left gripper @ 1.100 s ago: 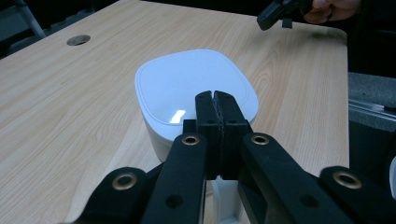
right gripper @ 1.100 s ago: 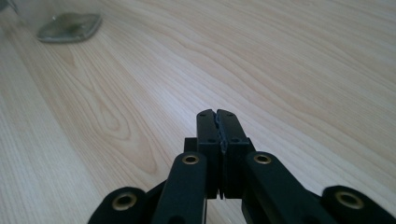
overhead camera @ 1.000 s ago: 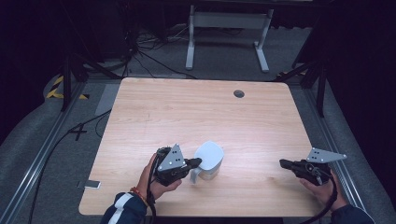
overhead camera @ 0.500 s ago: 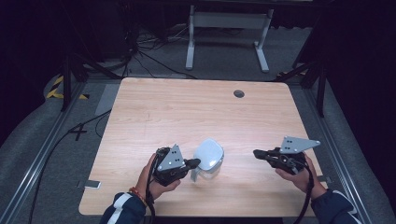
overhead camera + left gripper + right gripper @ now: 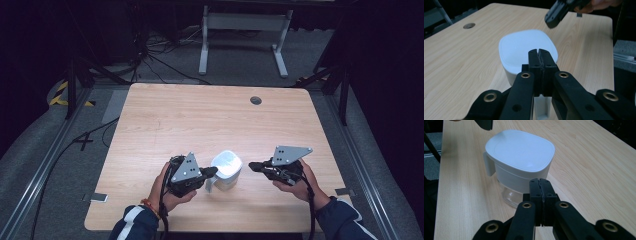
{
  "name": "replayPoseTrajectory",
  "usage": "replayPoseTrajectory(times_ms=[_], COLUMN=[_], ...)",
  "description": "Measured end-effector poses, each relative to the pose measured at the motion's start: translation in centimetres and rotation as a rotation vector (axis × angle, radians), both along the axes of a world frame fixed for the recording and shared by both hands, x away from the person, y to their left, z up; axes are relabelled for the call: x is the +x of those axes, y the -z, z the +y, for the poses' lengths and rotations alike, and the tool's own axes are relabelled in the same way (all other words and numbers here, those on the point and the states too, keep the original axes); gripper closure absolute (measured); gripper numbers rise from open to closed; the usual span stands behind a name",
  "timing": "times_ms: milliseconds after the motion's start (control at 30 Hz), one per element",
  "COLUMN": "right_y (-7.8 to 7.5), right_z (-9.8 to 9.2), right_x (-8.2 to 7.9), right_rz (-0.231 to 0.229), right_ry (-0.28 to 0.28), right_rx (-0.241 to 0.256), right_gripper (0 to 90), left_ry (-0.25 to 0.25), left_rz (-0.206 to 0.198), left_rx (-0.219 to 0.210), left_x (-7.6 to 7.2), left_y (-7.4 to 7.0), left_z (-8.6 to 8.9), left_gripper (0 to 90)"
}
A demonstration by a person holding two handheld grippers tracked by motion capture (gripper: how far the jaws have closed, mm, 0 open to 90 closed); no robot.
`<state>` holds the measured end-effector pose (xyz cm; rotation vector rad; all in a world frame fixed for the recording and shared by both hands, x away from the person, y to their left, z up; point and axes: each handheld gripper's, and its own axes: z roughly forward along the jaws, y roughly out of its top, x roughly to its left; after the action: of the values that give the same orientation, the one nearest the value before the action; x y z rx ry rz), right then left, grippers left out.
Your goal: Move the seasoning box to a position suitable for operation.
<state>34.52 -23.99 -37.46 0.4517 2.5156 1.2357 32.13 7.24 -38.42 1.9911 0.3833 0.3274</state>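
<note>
Hands come in at the desk's (image 5: 165, 125) near edge. The left gripper (image 5: 212, 172) has its fingers clenched at the handle of a white lidded jug (image 5: 226, 169), seemingly gripping it, though the handle itself is hidden. The right gripper (image 5: 253, 165), fingers clenched on nothing, hovers just beside the lid. Lid still on; nothing opened or poured yet, I'd judge. Beyond, bare wood.

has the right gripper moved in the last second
Yes. The right gripper has moved left across the table, away from its right edge toward the white jug, stopping just short of it.
</note>
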Motion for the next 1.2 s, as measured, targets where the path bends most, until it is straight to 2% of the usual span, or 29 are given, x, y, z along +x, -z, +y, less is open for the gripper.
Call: replayPoseTrajectory(times_ms=[200, 467, 1000, 1200], right_y=[0.5, 0.5, 0.1, 0.1], right_z=[0.1, 0.3, 1.2, 1.8], right_x=[0.2, 0.5, 0.5, 0.5], right_rz=[0.015, 0.015, 0.005, 0.0], right_ry=[0.005, 0.006, -0.012, -0.025], right_rx=[-0.004, 0.001, 0.006, -0.008], right_gripper=[89.8, 89.8, 89.8, 89.8], left_ry=[0.015, 0.009, 0.019, 0.019], left_rz=[0.005, 0.038, 0.024, 0.023], left_rx=[0.03, 0.005, 0.021, 0.029], left_x=[0.5, 0.6, 0.2, 0.2], left_y=[0.5, 0.7, 0.7, 0.7], left_z=[-1.4, -0.4, -0.2, -0.3], left_gripper=[89.4, 89.7, 89.7, 89.5])
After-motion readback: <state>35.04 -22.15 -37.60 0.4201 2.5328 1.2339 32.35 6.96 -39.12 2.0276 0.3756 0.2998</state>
